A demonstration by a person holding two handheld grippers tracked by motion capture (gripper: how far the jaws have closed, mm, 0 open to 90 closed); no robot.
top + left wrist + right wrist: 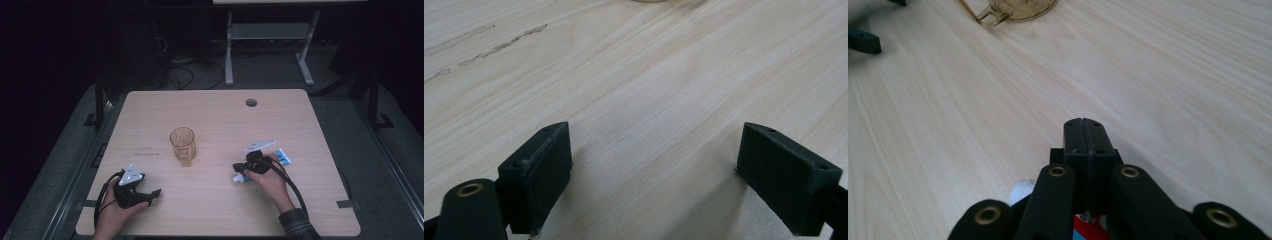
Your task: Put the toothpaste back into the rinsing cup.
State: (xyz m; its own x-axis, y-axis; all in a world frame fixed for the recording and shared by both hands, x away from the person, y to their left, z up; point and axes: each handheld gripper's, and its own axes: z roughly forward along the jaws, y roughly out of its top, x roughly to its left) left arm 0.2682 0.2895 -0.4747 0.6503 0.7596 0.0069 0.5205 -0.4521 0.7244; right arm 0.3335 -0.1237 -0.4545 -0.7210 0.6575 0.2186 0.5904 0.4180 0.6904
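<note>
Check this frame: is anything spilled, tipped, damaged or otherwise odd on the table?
Nothing spilled or tipped. The amber glass stands upright mid-table, and the toothpaste tube lies flat under the right gripper, whose fingers are shut above it with nothing between them. The only blemish is faint scuff marks on the wooden table near the left gripper.

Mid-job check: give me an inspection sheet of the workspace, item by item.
Surface: light wooden table with a round hole near its far edge; faint marks left of centre.
Job's things: toothpaste tube lying flat under the right gripper; amber glass upright at centre.
Clutter: nothing seen.
Grippers: right gripper shut, over the tube's cap end; left gripper open, resting low on bare wood.
Cables: one trails from each gripper toward the person; more on the floor behind.
Surroundings: dark room, white desk frame beyond.
</note>
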